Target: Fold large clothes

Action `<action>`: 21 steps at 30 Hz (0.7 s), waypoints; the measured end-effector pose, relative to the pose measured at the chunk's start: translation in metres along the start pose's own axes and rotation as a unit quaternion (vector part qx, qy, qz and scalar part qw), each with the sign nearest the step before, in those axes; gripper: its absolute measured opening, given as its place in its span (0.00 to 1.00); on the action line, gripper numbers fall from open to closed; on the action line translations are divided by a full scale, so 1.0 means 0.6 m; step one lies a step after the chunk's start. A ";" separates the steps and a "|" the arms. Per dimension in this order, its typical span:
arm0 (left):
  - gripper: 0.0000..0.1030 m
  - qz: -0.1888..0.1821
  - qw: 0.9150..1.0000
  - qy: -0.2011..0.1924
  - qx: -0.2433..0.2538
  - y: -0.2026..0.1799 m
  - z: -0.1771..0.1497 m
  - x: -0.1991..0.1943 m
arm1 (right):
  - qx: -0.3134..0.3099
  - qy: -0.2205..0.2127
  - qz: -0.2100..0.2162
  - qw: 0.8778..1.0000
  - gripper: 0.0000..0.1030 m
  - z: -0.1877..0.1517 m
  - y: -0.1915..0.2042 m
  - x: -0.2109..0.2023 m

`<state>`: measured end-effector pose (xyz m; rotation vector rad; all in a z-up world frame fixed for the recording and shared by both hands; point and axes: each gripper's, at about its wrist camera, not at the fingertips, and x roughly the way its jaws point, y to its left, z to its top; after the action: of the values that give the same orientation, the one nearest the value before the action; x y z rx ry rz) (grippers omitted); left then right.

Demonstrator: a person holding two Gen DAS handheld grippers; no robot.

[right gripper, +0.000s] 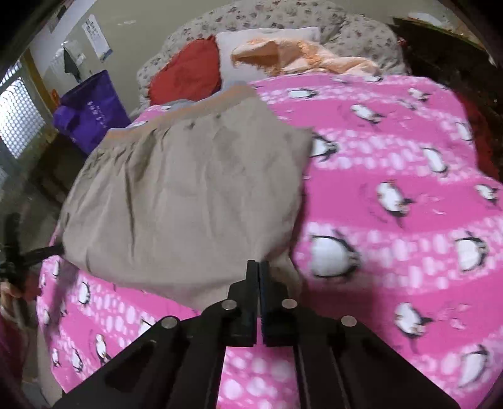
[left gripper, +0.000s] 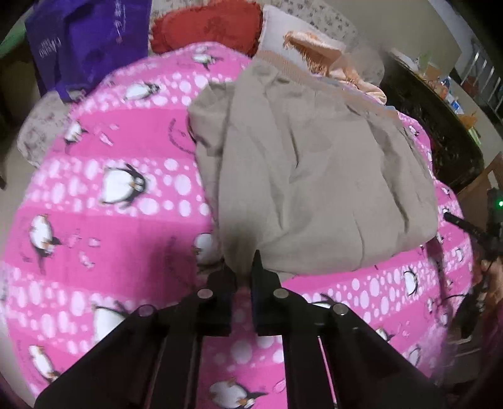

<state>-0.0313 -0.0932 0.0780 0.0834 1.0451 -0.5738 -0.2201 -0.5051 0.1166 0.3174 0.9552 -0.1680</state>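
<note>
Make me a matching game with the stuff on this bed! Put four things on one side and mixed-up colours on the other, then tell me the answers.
Things:
1. blanket with penguins
2. big garment being folded
3. cushion at the far end
4. bag beside the bed

Colours:
A. purple
B. beige
C. pink
D. red

Pairs: 1-C, 2-B, 3-D, 4-A
</note>
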 end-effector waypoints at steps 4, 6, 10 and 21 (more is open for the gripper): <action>0.02 0.007 0.999 0.025 -0.040 0.021 -0.031 0.029 | 0.049 0.019 0.003 0.999 0.00 -0.018 -0.042 0.004; 0.02 0.012 0.998 0.029 -0.053 0.029 -0.042 0.039 | 0.058 0.022 0.013 0.998 0.00 -0.025 -0.042 0.005; 0.02 0.033 0.997 -0.006 -0.074 0.042 -0.035 0.004 | 0.043 0.006 0.025 0.999 0.45 -0.014 -0.003 -0.020; 0.63 -0.001 0.997 -0.052 -0.049 -0.032 0.028 -0.017 | -0.132 -0.015 0.103 0.986 0.49 0.079 0.267 0.043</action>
<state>-0.0311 -0.1108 0.0987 -0.0335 0.9701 -0.5223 -0.1240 -0.3703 0.1514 0.1672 0.8971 0.1434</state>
